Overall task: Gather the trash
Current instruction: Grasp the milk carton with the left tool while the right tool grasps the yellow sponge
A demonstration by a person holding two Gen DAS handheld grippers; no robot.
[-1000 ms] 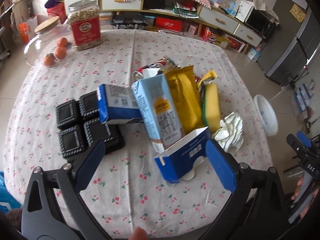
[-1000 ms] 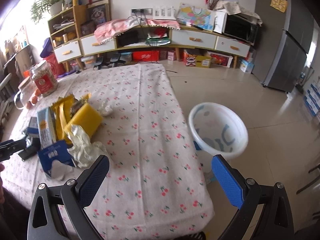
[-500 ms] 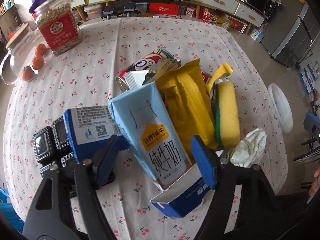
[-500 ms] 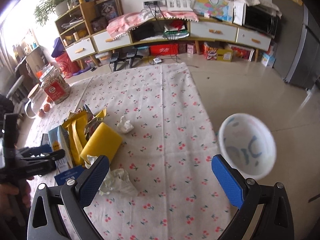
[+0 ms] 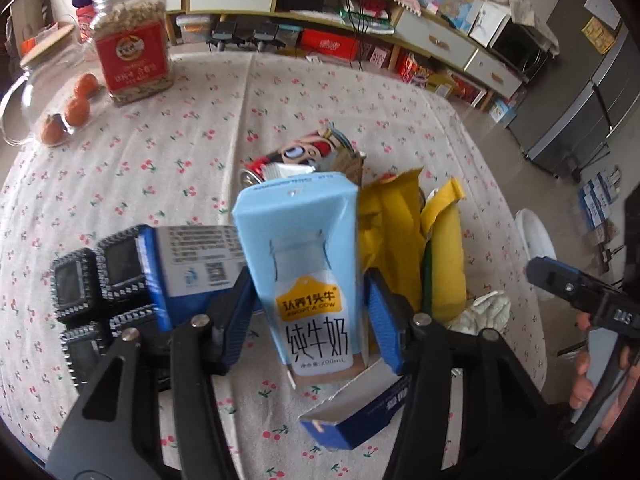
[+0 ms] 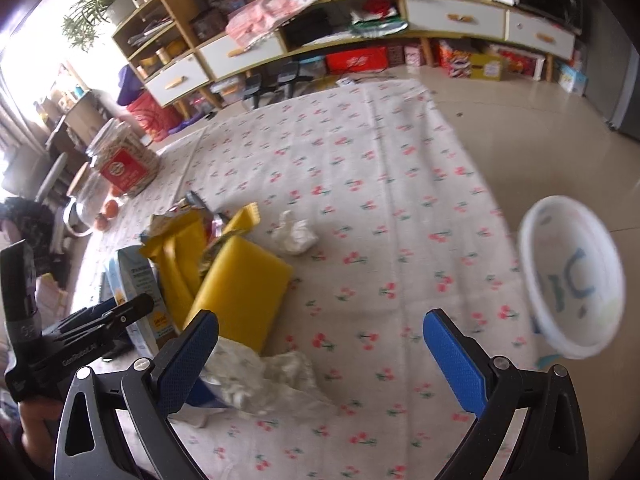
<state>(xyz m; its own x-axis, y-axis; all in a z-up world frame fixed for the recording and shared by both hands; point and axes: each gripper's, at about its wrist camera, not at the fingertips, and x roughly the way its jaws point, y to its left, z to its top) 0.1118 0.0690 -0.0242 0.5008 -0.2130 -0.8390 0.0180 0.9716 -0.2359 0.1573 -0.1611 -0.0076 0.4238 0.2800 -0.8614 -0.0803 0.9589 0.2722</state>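
Left claw on the milk carton; right claw idle over the tissues.

My left gripper [image 5: 306, 300] has its blue pads against both sides of the light-blue milk carton [image 5: 304, 264], closed to about the carton's width; the carton stands tilted among the pile, and I cannot tell whether it is lifted clear of the cloth. I judge it was taken first because it stands tallest and nearest, with the yellow wrapper [image 5: 394, 240] and yellow sponge [image 5: 446, 264] just beside it and the open blue box [image 5: 360, 412] below. My right gripper [image 6: 320, 360] hangs wide open, holding nothing, above the crumpled tissues [image 6: 264, 376]. The white bin [image 6: 576, 280] waits on the floor off the table's right edge, presumably where the trash goes.
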